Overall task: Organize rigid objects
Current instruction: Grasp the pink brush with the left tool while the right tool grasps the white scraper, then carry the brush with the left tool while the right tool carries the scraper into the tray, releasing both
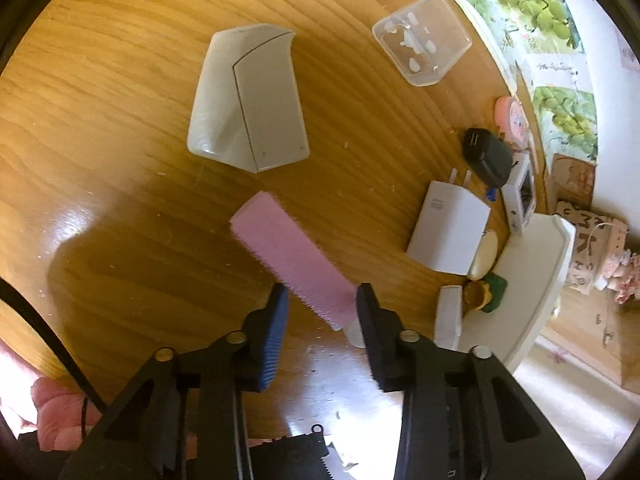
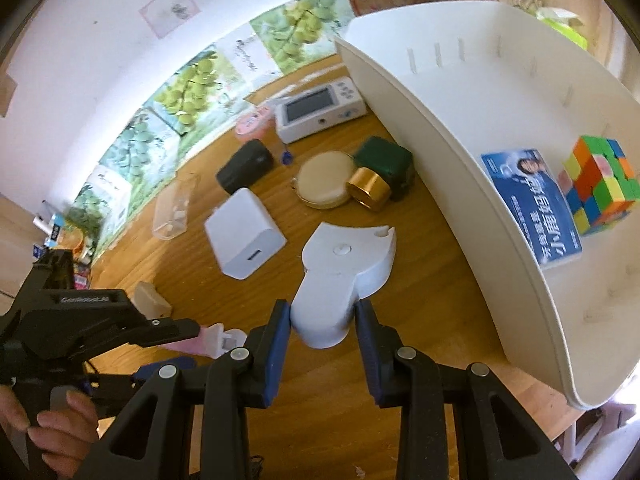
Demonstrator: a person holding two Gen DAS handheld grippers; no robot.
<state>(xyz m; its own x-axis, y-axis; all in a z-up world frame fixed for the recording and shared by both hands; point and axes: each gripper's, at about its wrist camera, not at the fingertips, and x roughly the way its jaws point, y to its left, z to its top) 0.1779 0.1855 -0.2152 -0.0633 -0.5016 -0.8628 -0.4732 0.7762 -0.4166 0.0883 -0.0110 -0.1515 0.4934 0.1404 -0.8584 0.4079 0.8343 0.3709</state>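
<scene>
My left gripper is open around the near end of a pink comb lying on the wooden table; the fingers stand beside it with gaps. My right gripper is shut on the handle of a white plastic tool, held above the table next to the white tray. The tray holds a blue booklet and a colour cube. The left gripper also shows in the right wrist view, at the lower left with the pink comb.
A beige case, a clear box, a white charger, a black adapter, a round compact, a gold-capped green jar and a white monitor device lie on the table. A wall with posters stands behind.
</scene>
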